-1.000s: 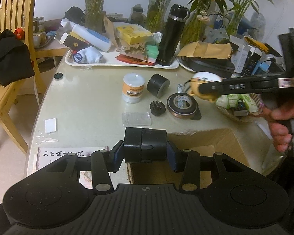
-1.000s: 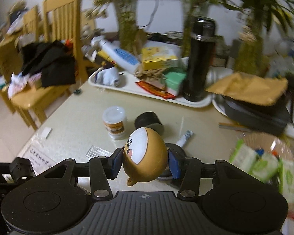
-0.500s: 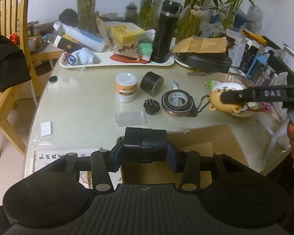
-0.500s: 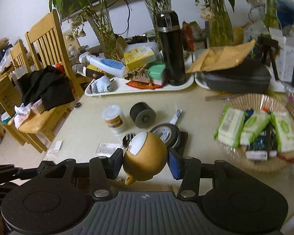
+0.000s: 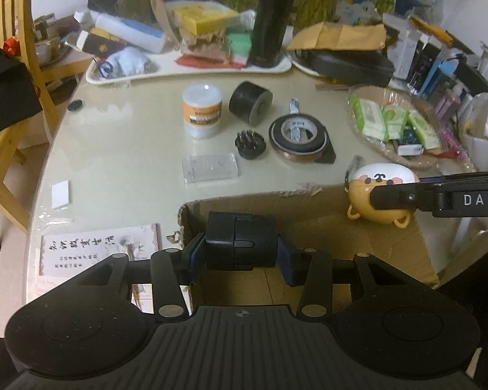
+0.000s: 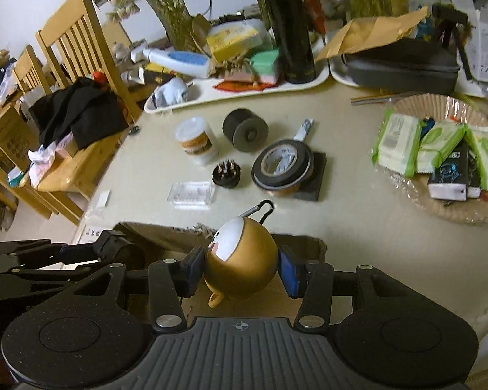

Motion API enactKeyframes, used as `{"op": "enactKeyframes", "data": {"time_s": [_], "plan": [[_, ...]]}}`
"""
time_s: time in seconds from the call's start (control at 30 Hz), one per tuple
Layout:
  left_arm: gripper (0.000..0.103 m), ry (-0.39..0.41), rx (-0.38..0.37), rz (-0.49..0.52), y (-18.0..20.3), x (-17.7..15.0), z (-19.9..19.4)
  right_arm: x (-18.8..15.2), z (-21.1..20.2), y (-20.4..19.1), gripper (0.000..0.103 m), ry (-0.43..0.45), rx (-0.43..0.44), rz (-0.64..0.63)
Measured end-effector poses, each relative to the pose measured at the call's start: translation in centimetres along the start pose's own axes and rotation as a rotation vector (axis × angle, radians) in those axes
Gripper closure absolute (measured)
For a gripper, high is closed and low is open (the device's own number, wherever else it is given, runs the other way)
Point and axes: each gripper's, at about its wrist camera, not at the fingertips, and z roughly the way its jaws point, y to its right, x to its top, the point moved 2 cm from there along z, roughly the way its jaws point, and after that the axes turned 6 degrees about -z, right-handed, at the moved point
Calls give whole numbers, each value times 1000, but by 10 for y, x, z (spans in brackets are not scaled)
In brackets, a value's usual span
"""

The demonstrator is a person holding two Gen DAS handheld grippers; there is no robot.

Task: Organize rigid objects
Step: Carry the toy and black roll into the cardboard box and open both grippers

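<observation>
Cluttered glossy beige table (image 5: 120,149), open brown cardboard box (image 5: 325,227) at near edge. Now lower over that box than a second ago: left gripper (image 5: 240,252), jaws clamped on black cylindrical plug adapter (image 5: 240,243); right gripper (image 6: 240,273), jaws clamped on round tan bear-faced case (image 6: 244,266). Probably ready to drop in.

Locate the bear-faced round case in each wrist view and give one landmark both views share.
Left wrist view: the bear-faced case sits at the right edge, clamped in the right gripper, above the cardboard box.
Right wrist view: the same case is at bottom centre between the blue pads, carabiner pointing up.
Shared landmark: the black tape roll on the table.
</observation>
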Motion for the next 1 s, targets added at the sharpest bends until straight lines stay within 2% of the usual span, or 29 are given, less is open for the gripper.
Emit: {"op": "enactKeyframes", "data": {"time_s": [0.53, 0.57, 0.8, 1.0], "plan": [[58, -69, 46, 3, 9, 2, 29, -18, 39, 0, 53, -169, -62, 13], [58, -71, 47, 2, 8, 2, 30, -18, 38, -1, 51, -167, -56, 10], [57, -73, 45, -18, 5, 2, 26, -13, 29, -11, 13, -122, -40, -51], [57, -47, 41, -22, 3, 2, 14, -1, 13, -15, 5, -16, 8, -71]]}}
